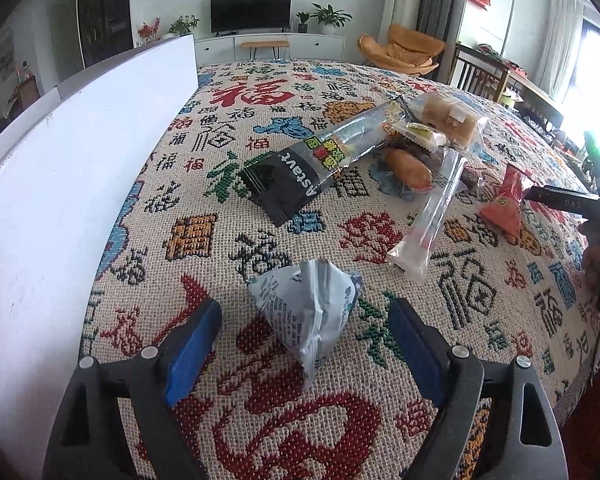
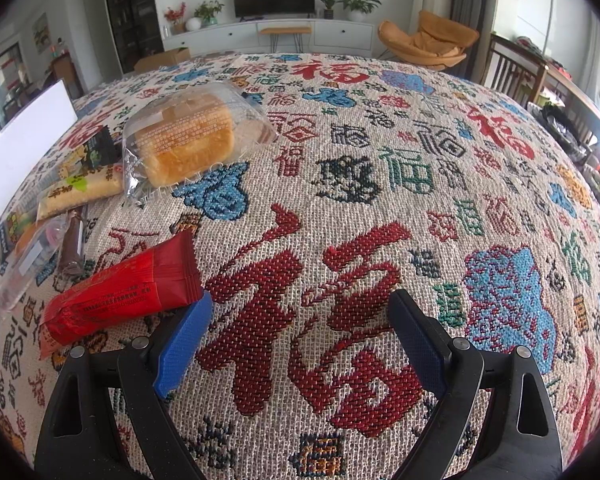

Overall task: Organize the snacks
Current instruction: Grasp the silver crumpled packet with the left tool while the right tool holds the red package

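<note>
My left gripper [image 1: 304, 312] is open, its blue pads either side of a white crinkled snack packet [image 1: 310, 308] lying on the patterned cloth, not touching it. Beyond lies a pile: a black long packet [image 1: 316, 166], a clear-wrapped stick [image 1: 432, 220], a sausage [image 1: 406, 168], a wrapped bread loaf [image 1: 450, 120] and a red packet [image 1: 506, 204]. My right gripper [image 2: 302, 312] is open and empty over the cloth. The red packet [image 2: 120, 292] lies just left of its left pad [image 2: 184, 340]. The bread loaf [image 2: 188, 140] lies further back left.
A white box wall [image 1: 60, 184] stands along the table's left side; it also shows in the right wrist view [image 2: 20, 148]. The other gripper's dark body [image 1: 568, 200] shows at the right edge. The patterned tablecloth [image 2: 380, 160] stretches right and back. Chairs stand beyond the table.
</note>
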Motion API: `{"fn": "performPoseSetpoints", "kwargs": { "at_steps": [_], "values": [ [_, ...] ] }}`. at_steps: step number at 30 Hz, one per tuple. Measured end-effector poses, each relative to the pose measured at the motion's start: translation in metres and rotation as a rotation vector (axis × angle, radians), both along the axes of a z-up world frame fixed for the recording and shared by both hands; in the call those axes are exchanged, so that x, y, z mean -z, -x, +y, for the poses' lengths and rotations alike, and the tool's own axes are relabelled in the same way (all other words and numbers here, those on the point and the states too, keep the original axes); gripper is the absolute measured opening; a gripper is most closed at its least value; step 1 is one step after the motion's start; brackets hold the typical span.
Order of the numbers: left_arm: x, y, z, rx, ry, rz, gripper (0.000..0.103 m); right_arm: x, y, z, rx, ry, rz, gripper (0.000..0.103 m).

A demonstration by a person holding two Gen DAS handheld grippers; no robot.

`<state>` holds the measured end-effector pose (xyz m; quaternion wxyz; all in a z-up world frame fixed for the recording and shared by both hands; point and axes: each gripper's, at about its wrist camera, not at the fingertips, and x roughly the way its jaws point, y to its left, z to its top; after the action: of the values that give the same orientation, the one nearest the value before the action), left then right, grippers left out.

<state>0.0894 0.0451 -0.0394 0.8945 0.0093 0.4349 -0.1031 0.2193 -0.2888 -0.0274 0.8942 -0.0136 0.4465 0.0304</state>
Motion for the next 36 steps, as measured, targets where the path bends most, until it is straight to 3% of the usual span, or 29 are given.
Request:
{"fn": "performPoseSetpoints", "kwargs": {
  "at_steps": [5,8,10,12,16,36],
  "values": [
    [0.000,-0.001,-0.001,0.001,-0.010,0.003,0.084,0.000,0.000,0.000,0.000,0.000,0.000,0.092],
    [-0.001,0.000,-0.002,-0.007,-0.046,-0.015,0.055,0.000,0.000,0.000,0.000,0.000,0.000,0.092],
    [-0.003,0.002,0.002,-0.008,-0.034,-0.020,0.029,0.000,0.000,0.000,0.000,0.000,0.000,0.092],
    [-0.004,0.003,0.008,-0.018,-0.005,-0.021,0.025,0.000,0.000,0.000,0.000,0.000,0.000,0.092],
    [-0.004,0.010,0.014,-0.029,0.023,-0.033,0.020,0.000,0.000,0.000,0.000,0.000,0.000,0.092],
    [-0.013,0.022,0.018,-0.029,0.096,-0.071,0.017,0.000,-0.001,0.000,0.000,-0.001,0.000,0.092]
  ]
}}
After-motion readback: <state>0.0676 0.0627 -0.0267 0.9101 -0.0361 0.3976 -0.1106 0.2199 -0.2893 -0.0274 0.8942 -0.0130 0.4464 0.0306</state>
